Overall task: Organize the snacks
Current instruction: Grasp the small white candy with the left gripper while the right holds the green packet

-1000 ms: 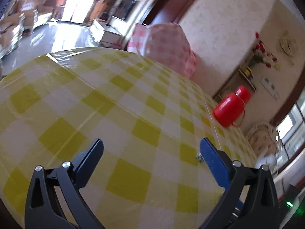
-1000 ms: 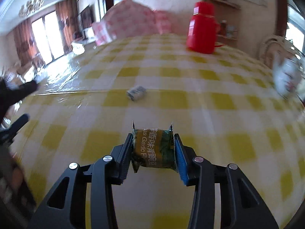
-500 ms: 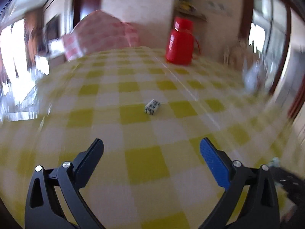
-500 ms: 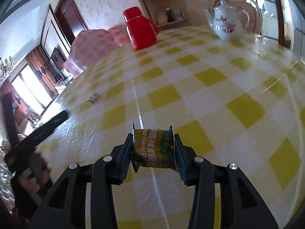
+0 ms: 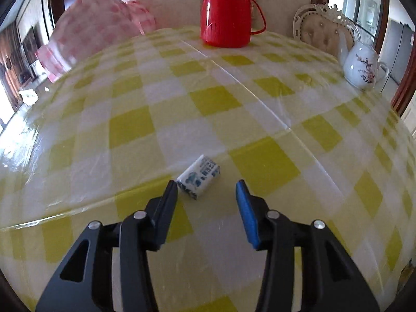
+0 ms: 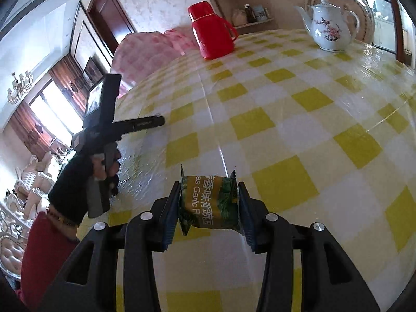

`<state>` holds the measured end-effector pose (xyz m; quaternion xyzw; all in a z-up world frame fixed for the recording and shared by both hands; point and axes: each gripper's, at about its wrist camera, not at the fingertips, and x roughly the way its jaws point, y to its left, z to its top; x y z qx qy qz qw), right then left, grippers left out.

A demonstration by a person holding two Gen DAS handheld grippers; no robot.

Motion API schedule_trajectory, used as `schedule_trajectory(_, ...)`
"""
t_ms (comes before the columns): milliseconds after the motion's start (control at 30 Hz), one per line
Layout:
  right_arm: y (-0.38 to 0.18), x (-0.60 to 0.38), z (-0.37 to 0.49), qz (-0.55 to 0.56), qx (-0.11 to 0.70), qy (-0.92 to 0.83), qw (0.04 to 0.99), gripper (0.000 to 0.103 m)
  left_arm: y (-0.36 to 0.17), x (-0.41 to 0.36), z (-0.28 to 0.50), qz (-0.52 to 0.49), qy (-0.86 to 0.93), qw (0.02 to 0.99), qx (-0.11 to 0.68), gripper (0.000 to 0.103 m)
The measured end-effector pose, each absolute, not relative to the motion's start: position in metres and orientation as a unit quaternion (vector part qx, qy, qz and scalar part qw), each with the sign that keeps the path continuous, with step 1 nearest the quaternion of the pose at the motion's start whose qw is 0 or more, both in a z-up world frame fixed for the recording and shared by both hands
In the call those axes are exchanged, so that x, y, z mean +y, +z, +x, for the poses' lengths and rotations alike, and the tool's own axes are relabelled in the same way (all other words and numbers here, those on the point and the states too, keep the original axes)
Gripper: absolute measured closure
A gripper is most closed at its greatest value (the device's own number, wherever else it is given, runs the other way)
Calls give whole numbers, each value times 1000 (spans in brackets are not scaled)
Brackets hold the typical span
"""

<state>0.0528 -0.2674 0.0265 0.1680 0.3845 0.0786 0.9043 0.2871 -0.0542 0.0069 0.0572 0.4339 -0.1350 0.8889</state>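
A small white-and-blue snack packet [image 5: 199,176] lies on the yellow-checked tablecloth [image 5: 213,104]. My left gripper [image 5: 206,189] is open just short of it, its left finger tip beside the packet's near corner. In the right wrist view my right gripper [image 6: 209,200] is shut on a green-and-yellow snack packet [image 6: 210,204], held above the table. The left gripper tool shows at the left of the right wrist view [image 6: 104,119], held by a gloved hand; the white packet is hidden there.
A red thermos jug [image 5: 225,13] stands at the far side of the table, and shows in the right wrist view [image 6: 212,31]. A white flowered teapot [image 6: 329,28] stands far right, also in the left wrist view [image 5: 361,67]. A pink checked cover [image 5: 96,36] lies far left.
My left gripper has swung round, come close to the white packet and narrowed its jaws. My right gripper still holds the green packet and has turned its view to the right.
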Motion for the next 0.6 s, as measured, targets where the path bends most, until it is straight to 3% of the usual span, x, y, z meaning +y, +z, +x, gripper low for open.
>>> schedule_trajectory(200, 29, -263, 51, 165, 383, 84, 905, 60, 9, -56, 292, 61, -154, 887, 432, 55)
schedule_trajectory(267, 31, -264, 47, 166, 378, 84, 907, 60, 11, -60, 290, 96, -128, 894, 419, 38)
schedule_trajectory(300, 33, -265, 45, 169, 374, 84, 908, 60, 11, -63, 288, 120, -112, 897, 411, 15)
schedule_trajectory(333, 35, -266, 44, 171, 371, 84, 909, 60, 12, -64, 288, 125, -106, 898, 407, 11)
schedule_trajectory(600, 36, -264, 46, 164, 369, 81, 911, 60, 9, -69, 297, 71, -96, 894, 432, 13)
